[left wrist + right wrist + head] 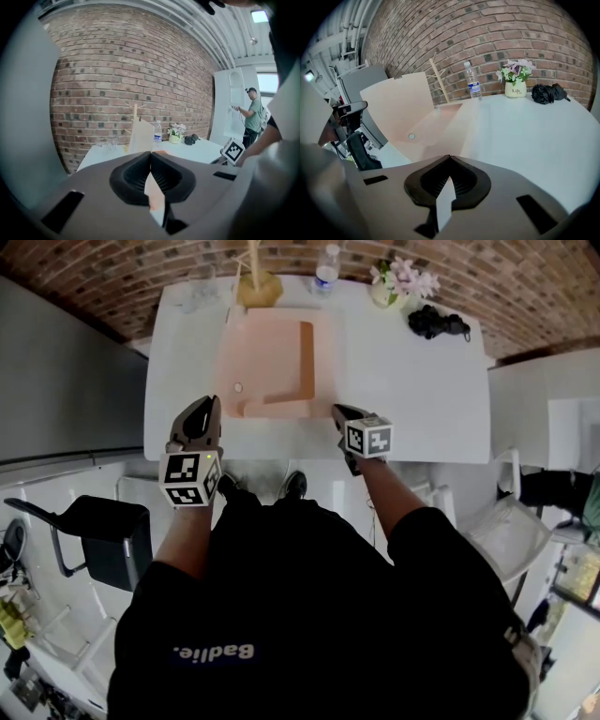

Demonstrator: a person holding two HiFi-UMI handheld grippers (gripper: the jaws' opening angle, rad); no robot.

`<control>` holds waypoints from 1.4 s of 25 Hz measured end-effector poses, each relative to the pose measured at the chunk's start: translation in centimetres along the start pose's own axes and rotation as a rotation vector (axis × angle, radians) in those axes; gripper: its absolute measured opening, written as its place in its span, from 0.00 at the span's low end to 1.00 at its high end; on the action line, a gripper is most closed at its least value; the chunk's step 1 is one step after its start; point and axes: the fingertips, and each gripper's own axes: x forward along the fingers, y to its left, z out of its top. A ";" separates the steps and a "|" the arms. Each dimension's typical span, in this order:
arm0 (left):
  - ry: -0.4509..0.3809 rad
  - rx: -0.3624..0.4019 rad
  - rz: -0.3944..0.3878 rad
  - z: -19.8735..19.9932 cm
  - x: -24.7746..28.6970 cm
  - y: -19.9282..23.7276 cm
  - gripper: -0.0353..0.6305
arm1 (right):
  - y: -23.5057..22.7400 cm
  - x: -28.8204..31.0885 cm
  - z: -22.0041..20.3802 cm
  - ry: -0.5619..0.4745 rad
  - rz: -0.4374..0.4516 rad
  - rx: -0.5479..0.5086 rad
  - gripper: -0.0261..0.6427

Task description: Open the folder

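A peach folder (272,352) lies on the white table (412,381), its cover standing up at the left side. In the right gripper view the raised cover (398,108) stands above the flat half and a small round snap (411,136). My left gripper (208,401) is off the table's near edge, left of the folder, shut with nothing in it. Its jaws (151,153) meet, and the upright folder (140,136) stands beyond them. My right gripper (336,410) is at the folder's near right corner, jaws (449,156) together, nothing seen between them.
At the table's far edge stand a wooden rack (255,282), a water bottle (326,266), a flower pot (401,282) and a black bundle (436,322). A black chair (103,540) stands at my left. A person (255,117) is by the white wall.
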 end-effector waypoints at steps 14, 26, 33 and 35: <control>0.029 -0.444 0.140 -5.9 -2.7 10.8 0.06 | 0.0 -0.1 0.1 0.009 -0.078 0.004 0.08; 0.116 -0.605 0.248 -13.3 -2.9 17.3 0.06 | 0.2 -0.4 0.2 0.021 -0.135 0.010 0.08; 0.161 -0.651 0.275 -16.9 -2.0 19.5 0.07 | 0.0 -0.3 0.3 0.022 -0.166 0.010 0.08; 0.183 -0.675 0.279 -18.2 -1.7 19.9 0.07 | -0.2 -0.3 0.2 0.026 -0.176 0.014 0.08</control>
